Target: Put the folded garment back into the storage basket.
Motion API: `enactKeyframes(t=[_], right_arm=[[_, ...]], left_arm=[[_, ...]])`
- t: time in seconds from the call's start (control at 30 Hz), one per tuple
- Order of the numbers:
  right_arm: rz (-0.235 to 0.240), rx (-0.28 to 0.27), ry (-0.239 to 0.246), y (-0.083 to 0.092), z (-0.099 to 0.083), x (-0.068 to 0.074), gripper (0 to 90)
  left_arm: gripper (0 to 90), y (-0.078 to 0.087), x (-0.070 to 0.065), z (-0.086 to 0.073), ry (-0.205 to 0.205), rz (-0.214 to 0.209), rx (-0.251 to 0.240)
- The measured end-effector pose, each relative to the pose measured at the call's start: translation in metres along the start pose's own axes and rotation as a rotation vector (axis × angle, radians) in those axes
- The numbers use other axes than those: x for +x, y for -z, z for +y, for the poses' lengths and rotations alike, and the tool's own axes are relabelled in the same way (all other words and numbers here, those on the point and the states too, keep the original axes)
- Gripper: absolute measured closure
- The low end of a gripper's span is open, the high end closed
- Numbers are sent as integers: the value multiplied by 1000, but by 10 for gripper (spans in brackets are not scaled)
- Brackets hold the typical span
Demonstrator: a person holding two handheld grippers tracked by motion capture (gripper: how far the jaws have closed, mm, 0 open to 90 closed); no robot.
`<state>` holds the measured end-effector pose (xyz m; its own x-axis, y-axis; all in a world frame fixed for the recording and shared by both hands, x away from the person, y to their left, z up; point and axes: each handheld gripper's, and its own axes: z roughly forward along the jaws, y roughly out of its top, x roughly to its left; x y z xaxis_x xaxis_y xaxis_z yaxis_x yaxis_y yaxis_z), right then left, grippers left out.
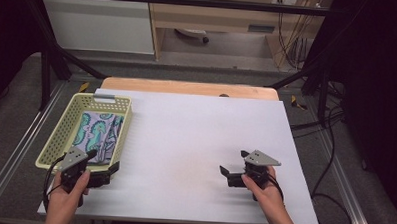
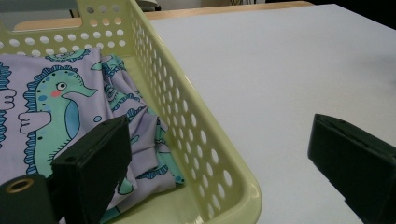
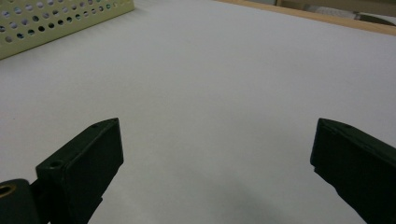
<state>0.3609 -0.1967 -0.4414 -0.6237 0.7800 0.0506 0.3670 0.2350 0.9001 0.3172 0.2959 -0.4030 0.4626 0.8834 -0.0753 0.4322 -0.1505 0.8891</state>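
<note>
- So, left claw (image 1: 100, 174) sits at the near right corner of the yellow-green perforated basket (image 1: 127, 123), jaws spread wide, gripping nothing.
- In the left gripper view one jaw hangs over the basket's inside and the other over bare tabletop (image 2: 280, 70), so the claw straddles the basket's right wall (image 2: 196, 135).
- Seahorse-print cloth (image 1: 98, 133), lilac with teal seahorses, lies crumpled flat inside the basket; long axis runs with the basket, away from the person.
- Cloth (image 2: 51, 107) lies just ahead and to the left of the left claw, not touched yet.
- Right claw (image 1: 230, 169) also released, empty, over the white tabletop (image 1: 195, 142), well apart from the basket.
- Left hand (image 1: 69, 195) is clearly nearer; likely next move is left claw shifting inward over the wall and down onto the cloth's near edge.
</note>
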Motion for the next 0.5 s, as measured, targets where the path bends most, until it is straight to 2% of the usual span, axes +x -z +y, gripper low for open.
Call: enactKeyframes(t=[0.27,0.5], right_arm=[[11,-2,22,-9,0,10,32],[17,26,43,-4,-7,14,30]], left_arm=[[64,-1,-3,0,-19,-13,9],[64,-4,-13,3,-44,-36,13]])
